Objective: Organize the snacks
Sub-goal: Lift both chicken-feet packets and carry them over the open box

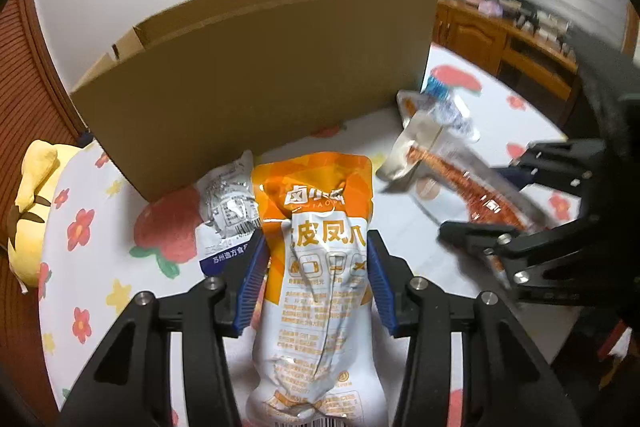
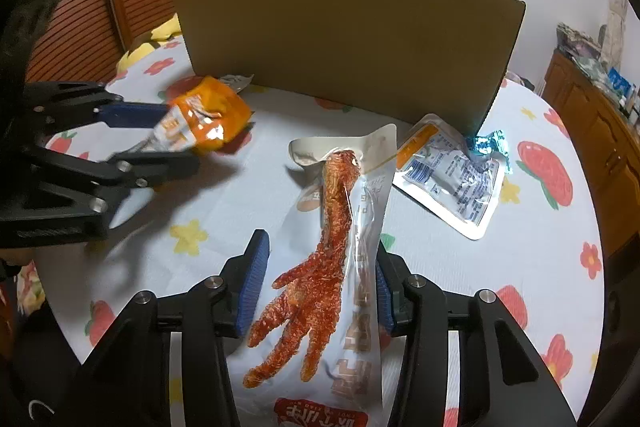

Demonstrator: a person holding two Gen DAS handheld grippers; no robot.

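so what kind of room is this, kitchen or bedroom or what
Probably a room in a home, perhaps a bedroom. The snacks lie on a flower-print sheet that looks like bedding, a yellow plush toy sits at its edge, and a wooden cabinet crowded with small bottles runs along the wall.

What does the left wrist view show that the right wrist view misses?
Left only: the silver packet's full printed face beside the box, and the orange pouch's label. Right only: the chicken-foot pack head-on, and the flat white packet in full. Both: the cardboard box, left claw gripping the orange pouch, right claw gripping the chicken-foot pack.
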